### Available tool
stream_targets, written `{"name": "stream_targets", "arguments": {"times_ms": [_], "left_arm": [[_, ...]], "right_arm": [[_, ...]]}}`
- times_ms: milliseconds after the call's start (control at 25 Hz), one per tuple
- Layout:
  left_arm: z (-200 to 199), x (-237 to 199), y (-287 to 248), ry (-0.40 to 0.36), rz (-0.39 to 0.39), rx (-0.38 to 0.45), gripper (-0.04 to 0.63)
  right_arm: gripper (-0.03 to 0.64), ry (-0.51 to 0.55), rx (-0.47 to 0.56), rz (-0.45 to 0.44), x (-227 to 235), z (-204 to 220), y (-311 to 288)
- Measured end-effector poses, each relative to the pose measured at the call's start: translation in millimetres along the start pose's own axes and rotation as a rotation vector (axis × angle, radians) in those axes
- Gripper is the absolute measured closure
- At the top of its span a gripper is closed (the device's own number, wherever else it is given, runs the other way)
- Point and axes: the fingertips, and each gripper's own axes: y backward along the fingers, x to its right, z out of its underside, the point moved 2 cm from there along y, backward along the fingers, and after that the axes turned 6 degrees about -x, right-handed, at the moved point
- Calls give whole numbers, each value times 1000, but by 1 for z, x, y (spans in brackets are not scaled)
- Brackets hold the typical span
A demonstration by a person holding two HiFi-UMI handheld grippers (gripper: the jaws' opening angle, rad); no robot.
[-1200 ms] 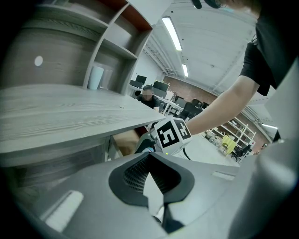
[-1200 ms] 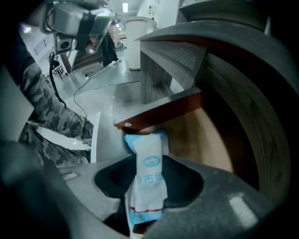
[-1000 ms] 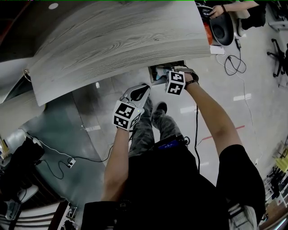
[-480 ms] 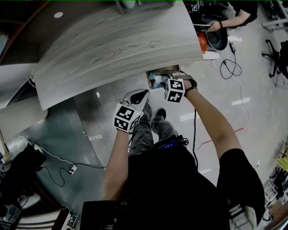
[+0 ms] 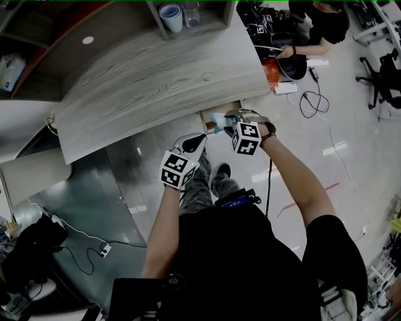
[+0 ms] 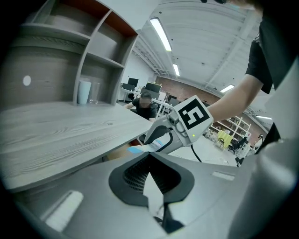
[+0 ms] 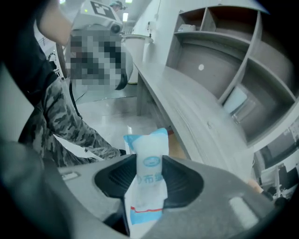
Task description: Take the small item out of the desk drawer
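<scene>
A small white packet [image 7: 147,156] with light blue ends and blue print is clamped between the pads of the right tongs [image 7: 149,175], and its upper end stands out past the fingertips. In the head view the right tongs [image 5: 220,124] are held at the front edge of the grey wood-grain worktop [image 5: 150,75]. There the drawer [image 5: 208,115] is seen pulled out from under that edge, with part of its brown inside showing. The packet [image 5: 215,121] is seen over the drawer's open front; whether it is wholly clear of the drawer cannot be told from that view. In the left gripper view the blue end of the packet [image 6: 136,150] is seen just beside the worktop's edge, sticking out of the right tongs [image 6: 156,142]. The left tongs [image 6: 150,179] are brought together with nothing between them. In the head view the left tongs [image 5: 198,139] are held nearer the person, apart from the drawer and to the left of the right tongs. In the shelf unit [image 5: 207,26] at the worktop's far side, a blue cup [image 5: 170,17] and a clear glass [image 5: 192,12] are stood side by side. Camouflage trousers [image 5: 200,182] are seen below both tongs, over a glossy floor [image 5: 125,157].
</scene>
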Motion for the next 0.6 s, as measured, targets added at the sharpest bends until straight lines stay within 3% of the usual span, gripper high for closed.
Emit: {"name": "stream_targets", "arguments": {"times_ms": [600], "left_arm": [[-24, 29, 15, -80, 36, -3, 595]], "right_arm": [[445, -283, 155, 106, -6, -2, 100]]}}
